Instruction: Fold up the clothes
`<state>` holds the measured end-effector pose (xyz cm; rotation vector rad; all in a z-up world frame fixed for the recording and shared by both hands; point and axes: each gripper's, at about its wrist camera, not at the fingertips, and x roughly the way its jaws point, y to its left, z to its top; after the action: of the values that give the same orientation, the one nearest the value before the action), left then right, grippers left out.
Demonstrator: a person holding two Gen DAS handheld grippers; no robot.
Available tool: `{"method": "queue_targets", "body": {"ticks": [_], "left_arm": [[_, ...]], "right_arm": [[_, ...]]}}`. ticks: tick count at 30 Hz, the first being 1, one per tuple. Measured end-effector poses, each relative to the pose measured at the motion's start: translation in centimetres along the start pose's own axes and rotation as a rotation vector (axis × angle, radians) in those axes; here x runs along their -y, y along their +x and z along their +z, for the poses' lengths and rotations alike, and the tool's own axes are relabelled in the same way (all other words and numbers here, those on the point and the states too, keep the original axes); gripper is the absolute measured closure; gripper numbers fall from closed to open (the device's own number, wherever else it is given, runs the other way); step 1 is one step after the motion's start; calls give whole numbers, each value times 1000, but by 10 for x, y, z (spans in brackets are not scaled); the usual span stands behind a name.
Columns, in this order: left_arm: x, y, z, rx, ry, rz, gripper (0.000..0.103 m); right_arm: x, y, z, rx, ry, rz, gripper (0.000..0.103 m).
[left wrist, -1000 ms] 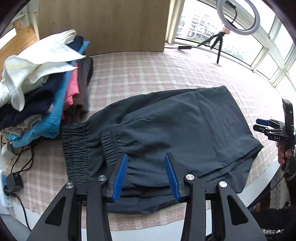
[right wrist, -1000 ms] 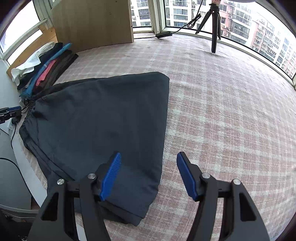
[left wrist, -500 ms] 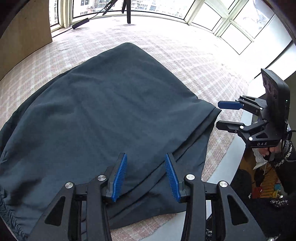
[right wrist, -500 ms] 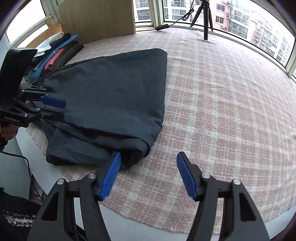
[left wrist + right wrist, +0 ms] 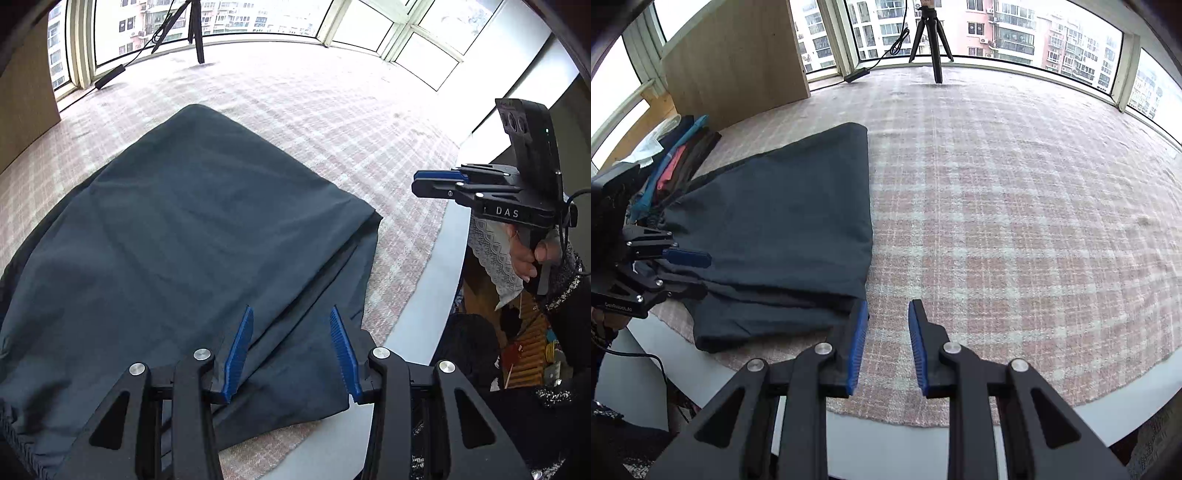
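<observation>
A dark navy pair of trousers (image 5: 192, 236), thin woven fabric already doubled leg over leg, lies flat on a pink and white checked cloth (image 5: 1015, 229) covering the white counter (image 5: 886, 435), close to its near edge. The left tongs (image 5: 291, 347) hover over the trousers' near hem with their blue ribbed pads apart, gripping nothing, probably lined up to pinch that edge for the next fold. The right tongs (image 5: 886, 343) sit just beside the hem corner; their jaws are closing, with only checked cloth showing between them. A hand (image 5: 528, 254) holds their handle. At the far left, a stack of folded clothes (image 5: 676, 158) suggests where finished pieces go. A black tripod (image 5: 931, 40) stands by the window.
</observation>
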<state>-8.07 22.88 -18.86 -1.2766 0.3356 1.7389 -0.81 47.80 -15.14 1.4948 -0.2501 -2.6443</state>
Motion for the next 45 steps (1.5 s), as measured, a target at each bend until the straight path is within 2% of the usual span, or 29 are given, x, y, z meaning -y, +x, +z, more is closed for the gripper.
{"method": "queue_targets", "body": {"ticks": [3, 5, 7, 10, 12, 15, 18, 20, 24, 26, 27, 28, 31, 34, 37, 39, 42, 45], "left_arm": [[18, 6, 17, 24, 2, -15, 62], [29, 10, 25, 41, 5, -9, 59], [40, 17, 35, 47, 11, 26, 51], [53, 26, 43, 52, -9, 58, 50], [63, 38, 47, 64, -28, 78, 50], [76, 61, 55, 70, -65, 158, 50], [80, 77, 65, 73, -133, 165, 50], [84, 89, 70, 60, -148, 192, 50], [91, 112, 73, 11, -138, 309, 50], [87, 116, 73, 4, -160, 363, 58], [84, 115, 73, 11, -180, 375, 66], [79, 112, 73, 23, -208, 366, 75], [62, 103, 72, 49, -296, 308, 94], [52, 92, 69, 84, -344, 246, 97], [48, 78, 66, 125, -360, 198, 98], [41, 66, 64, 161, -396, 145, 98], [29, 41, 58, 231, -453, 78, 98], [20, 10, 48, 303, -488, 48, 98]], "right_arm": [[8, -19, 40, 56, 30, 78, 78], [9, -25, 74, 83, 2, 102, 67], [8, -23, 108, 98, -66, 102, 62], [8, 12, 153, 56, -139, 130, 58], [6, 48, 172, -20, -147, 161, 58], [3, 107, 183, -111, -164, 192, 58], [-3, 146, 183, -164, -193, 259, 58], [-9, 167, 181, -199, -210, 288, 58], [-23, 191, 172, -230, -253, 314, 58], [-30, 191, 169, -201, -288, 312, 58], [-32, 191, 168, -203, -299, 312, 58], [-34, 191, 167, -205, -305, 317, 57], [-38, 190, 164, -197, -323, 334, 57], [-39, 192, 165, -189, -317, 346, 59], [-28, 196, 172, -215, -214, 413, 87], [-15, 199, 177, -237, -103, 486, 95], [-1, 200, 180, -252, 33, 533, 98], [0, 188, 185, -230, 112, 568, 99]]}}
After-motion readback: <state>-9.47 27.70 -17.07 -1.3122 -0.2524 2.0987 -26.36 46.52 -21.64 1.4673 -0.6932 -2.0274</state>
